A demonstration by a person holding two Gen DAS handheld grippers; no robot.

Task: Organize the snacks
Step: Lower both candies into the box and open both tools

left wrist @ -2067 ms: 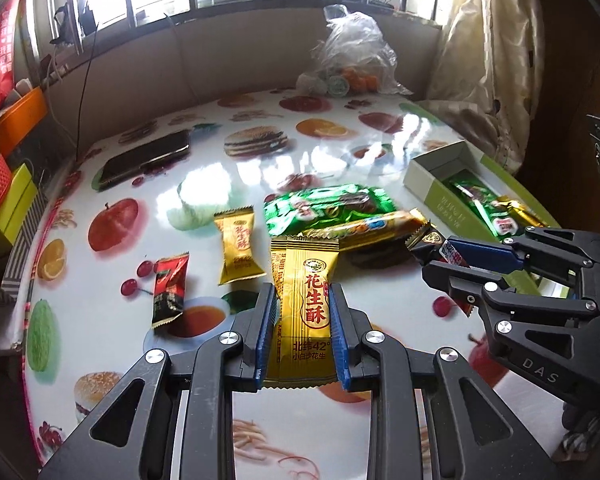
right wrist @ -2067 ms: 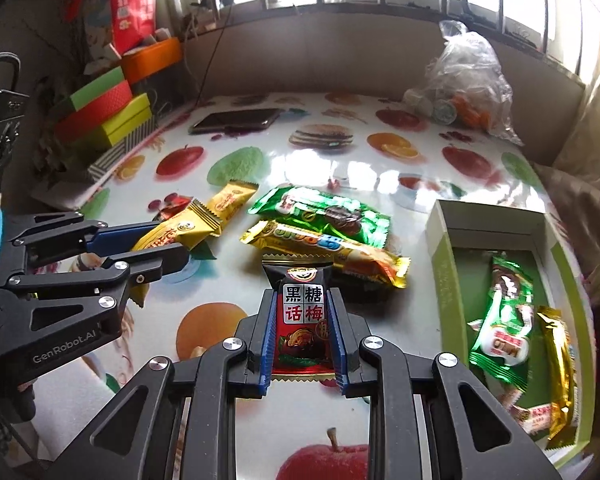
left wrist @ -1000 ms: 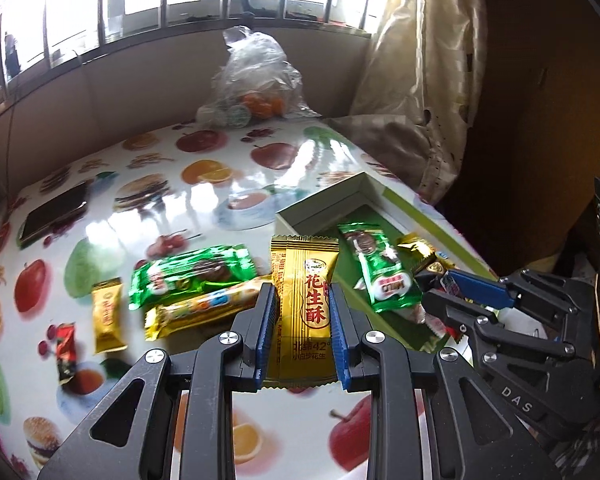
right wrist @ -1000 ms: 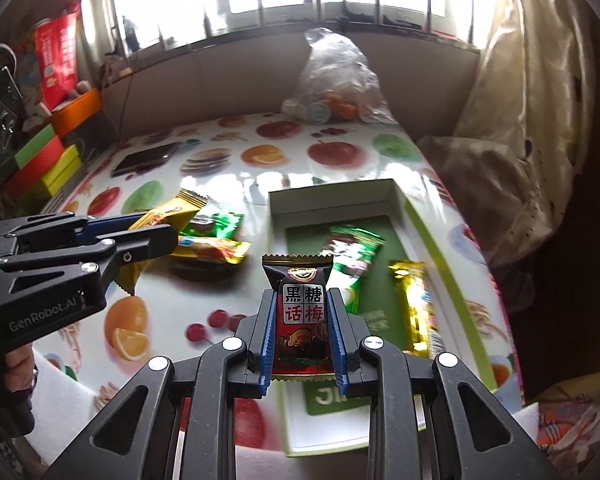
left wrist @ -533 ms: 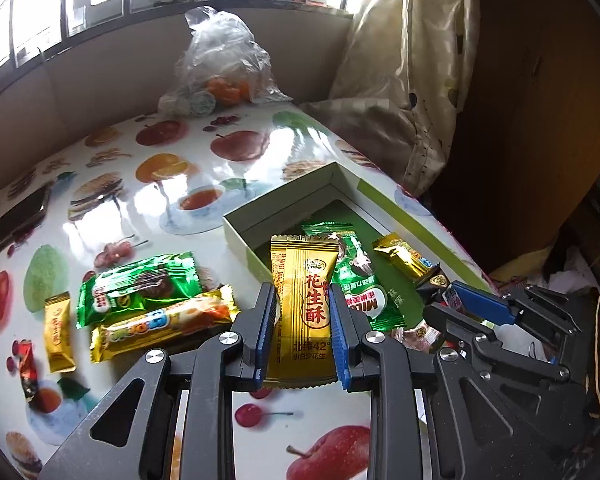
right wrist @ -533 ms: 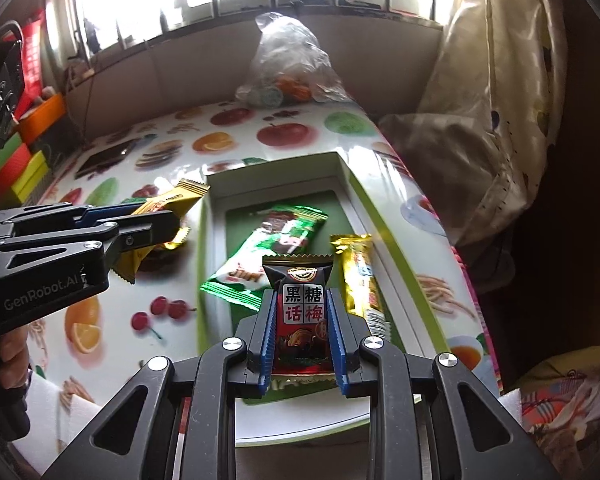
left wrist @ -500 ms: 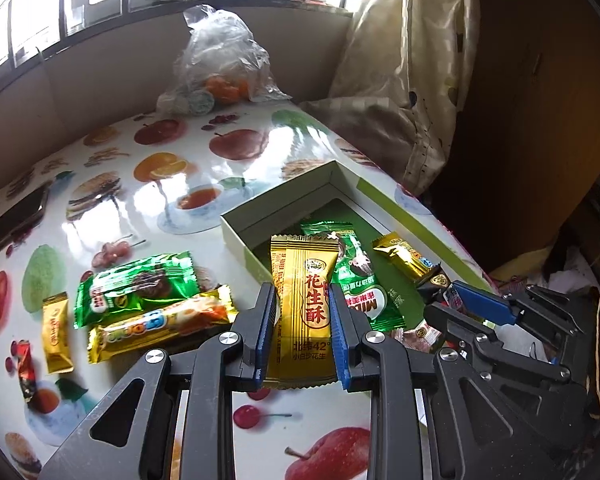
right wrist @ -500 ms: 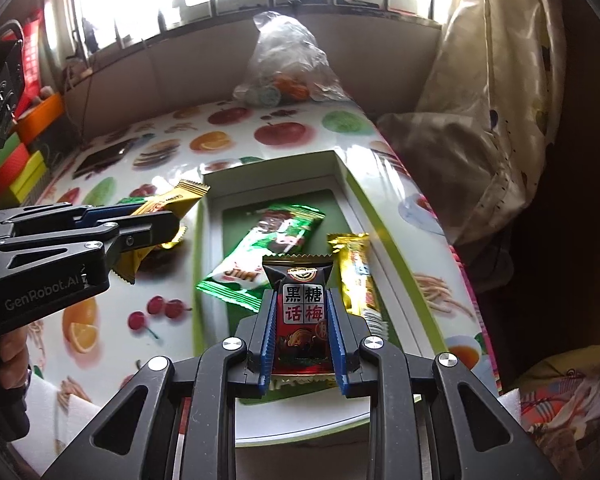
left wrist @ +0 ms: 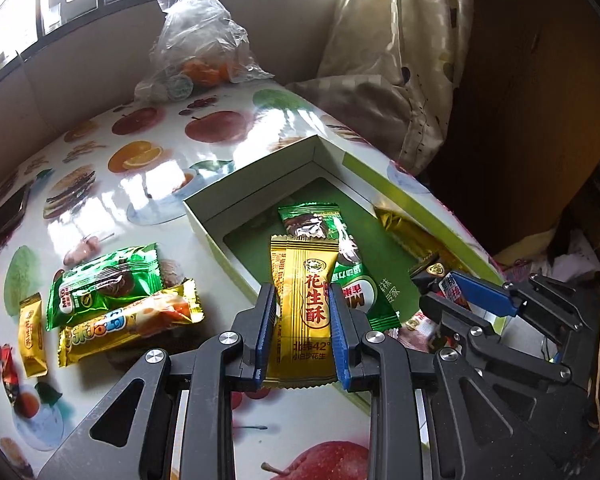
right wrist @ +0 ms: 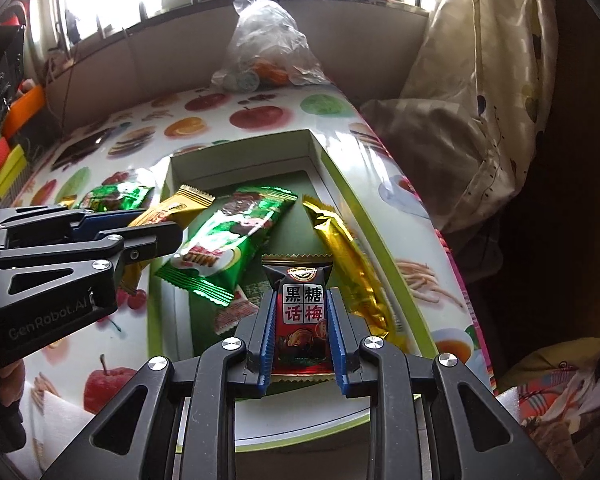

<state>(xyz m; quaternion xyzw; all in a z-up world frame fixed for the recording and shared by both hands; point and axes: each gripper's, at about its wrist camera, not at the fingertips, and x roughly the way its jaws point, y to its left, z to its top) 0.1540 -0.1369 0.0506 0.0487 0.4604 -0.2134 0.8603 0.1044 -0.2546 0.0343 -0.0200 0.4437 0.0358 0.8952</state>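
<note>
My left gripper (left wrist: 303, 300) is shut on a gold peanut candy packet (left wrist: 302, 300) and holds it over the near left corner of the open green box (left wrist: 260, 184). My right gripper (right wrist: 303, 320) is shut on a dark red plum candy packet (right wrist: 302, 320) and holds it over the near end of the box (right wrist: 236, 148). Inside the box lie a green Milo packet (right wrist: 228, 240) and a gold bar (right wrist: 344, 264). The right gripper shows in the left wrist view (left wrist: 452, 296); the left gripper shows in the right wrist view (right wrist: 156, 228).
On the fruit-print table (left wrist: 148, 128), left of the box, lie a green packet (left wrist: 104, 280), a gold-orange bar (left wrist: 128, 324), a small gold candy (left wrist: 32, 332) and a red candy (left wrist: 8, 364). A plastic bag (left wrist: 200, 44) stands at the back. A phone (left wrist: 4, 216) lies far left.
Both grippers have moved right from the loose snacks to over the box, each still holding its packet. The box now sits closer and lower in both views.
</note>
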